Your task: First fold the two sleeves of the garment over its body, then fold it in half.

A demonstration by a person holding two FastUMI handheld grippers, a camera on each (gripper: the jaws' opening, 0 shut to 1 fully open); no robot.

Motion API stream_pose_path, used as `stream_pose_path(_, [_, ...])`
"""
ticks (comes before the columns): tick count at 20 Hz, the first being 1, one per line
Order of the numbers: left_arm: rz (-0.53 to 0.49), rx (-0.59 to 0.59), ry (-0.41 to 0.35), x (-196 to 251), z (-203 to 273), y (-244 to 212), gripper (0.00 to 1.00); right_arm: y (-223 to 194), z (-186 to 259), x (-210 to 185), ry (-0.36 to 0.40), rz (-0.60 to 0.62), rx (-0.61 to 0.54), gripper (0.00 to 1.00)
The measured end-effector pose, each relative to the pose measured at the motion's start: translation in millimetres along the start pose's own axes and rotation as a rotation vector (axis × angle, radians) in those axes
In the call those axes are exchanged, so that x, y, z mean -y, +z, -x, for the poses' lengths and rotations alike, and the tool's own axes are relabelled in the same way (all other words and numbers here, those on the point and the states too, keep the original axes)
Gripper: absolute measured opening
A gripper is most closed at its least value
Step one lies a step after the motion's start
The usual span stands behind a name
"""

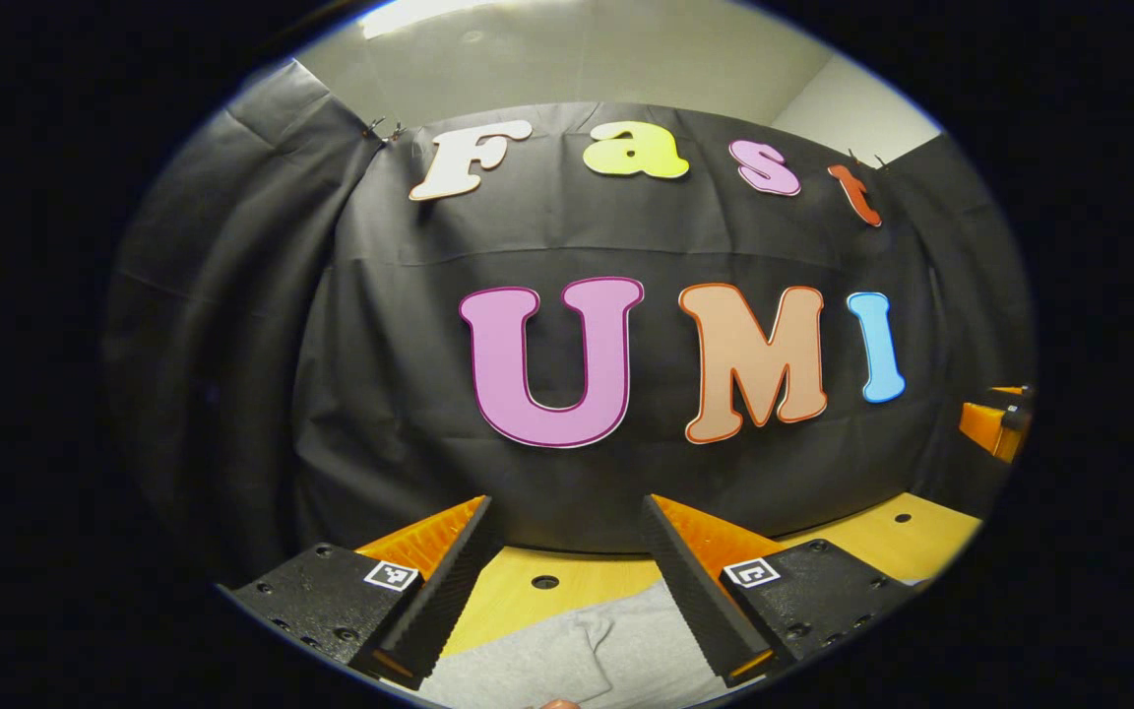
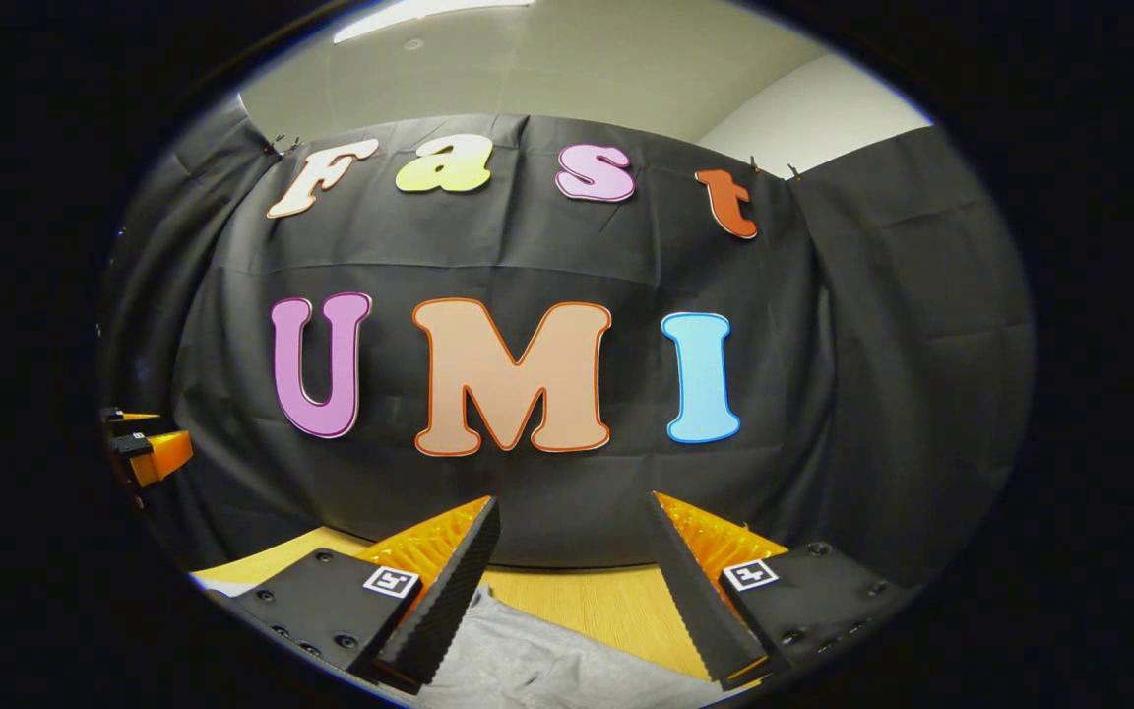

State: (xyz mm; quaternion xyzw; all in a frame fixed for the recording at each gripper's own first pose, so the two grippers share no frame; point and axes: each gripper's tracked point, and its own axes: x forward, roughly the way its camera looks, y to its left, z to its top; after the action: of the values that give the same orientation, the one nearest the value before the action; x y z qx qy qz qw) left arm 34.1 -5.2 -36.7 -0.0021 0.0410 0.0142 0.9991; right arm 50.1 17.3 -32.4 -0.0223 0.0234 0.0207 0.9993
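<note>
A light grey garment lies on the wooden table, low in the left gripper view, under my left gripper. That gripper hangs above it, open, with nothing between its fingers. In the right gripper view a darker, creased stretch of the grey garment lies below my right gripper, which is also open and holds nothing. Both grippers face the booth's back wall. The right gripper shows at the far right edge of the left gripper view, and the left gripper at the far left edge of the right gripper view.
The black cloth wall stands close behind the table's far edge. The tabletop has small round holes. Black cloth also hangs at both sides.
</note>
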Motion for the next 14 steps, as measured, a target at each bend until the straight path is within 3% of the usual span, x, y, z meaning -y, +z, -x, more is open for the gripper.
stream_pose_path(3, [-0.005, 0.015, -0.017, 7, -6, 2, 0.93, 2, -3, 4, -0.012, 0.005, 0.003, 0.96])
stream_pose_path(4, [-0.001, 0.018, -0.024, 9, -7, 2, 0.99, 3, -4, 4, -0.016, 0.005, 0.004, 0.96])
stream_pose_path(7, [0.014, 0.013, -0.038, 14, -11, -1, 0.96, 0, -4, 5, -0.023, 0.014, -0.003, 0.96])
stream_pose_path(14, [0.019, 0.007, -0.020, 3, -9, -6, 0.99, 5, -1, -5, 0.001, 0.056, 0.012, 0.97])
